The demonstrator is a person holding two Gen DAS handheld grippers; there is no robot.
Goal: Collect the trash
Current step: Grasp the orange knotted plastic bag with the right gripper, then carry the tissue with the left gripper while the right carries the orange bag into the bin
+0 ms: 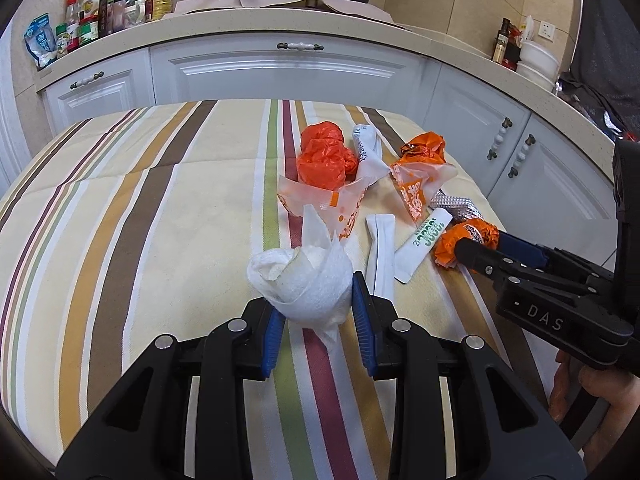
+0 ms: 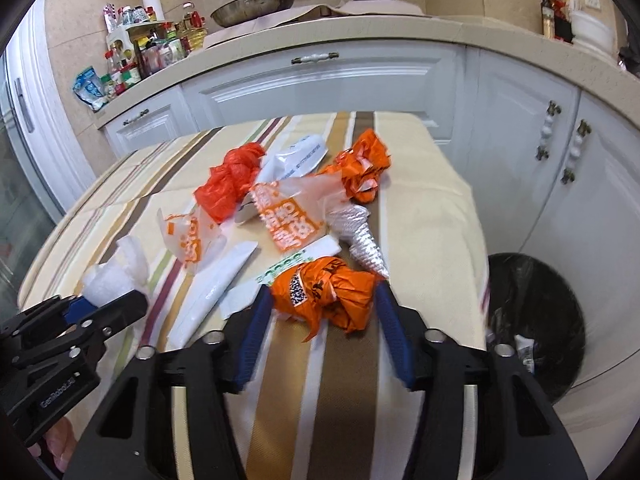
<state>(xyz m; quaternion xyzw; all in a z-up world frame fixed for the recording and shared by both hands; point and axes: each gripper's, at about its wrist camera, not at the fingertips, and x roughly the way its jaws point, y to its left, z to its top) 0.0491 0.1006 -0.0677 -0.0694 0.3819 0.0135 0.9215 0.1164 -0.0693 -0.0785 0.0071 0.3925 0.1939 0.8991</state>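
Presently, left gripper [image 1: 318, 316] clamps a white paper wad [image 1: 300, 284]; right gripper [image 2: 320, 320] brackets an orange wrapper ball [image 2: 324, 294] near the table's [image 2: 432, 216] right edge. Most litter remains uncollected; bin [image 2: 560, 312] stands below.

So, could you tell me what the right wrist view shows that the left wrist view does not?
Only the right wrist view shows the black-lined trash bin beside the table, and a paper towel roll on the counter. Only the left wrist view shows the person's hand under the right gripper. Both show the left gripper around the white tissue wad, the crumpled orange wrapper between the right gripper's fingers, and the striped tablecloth.
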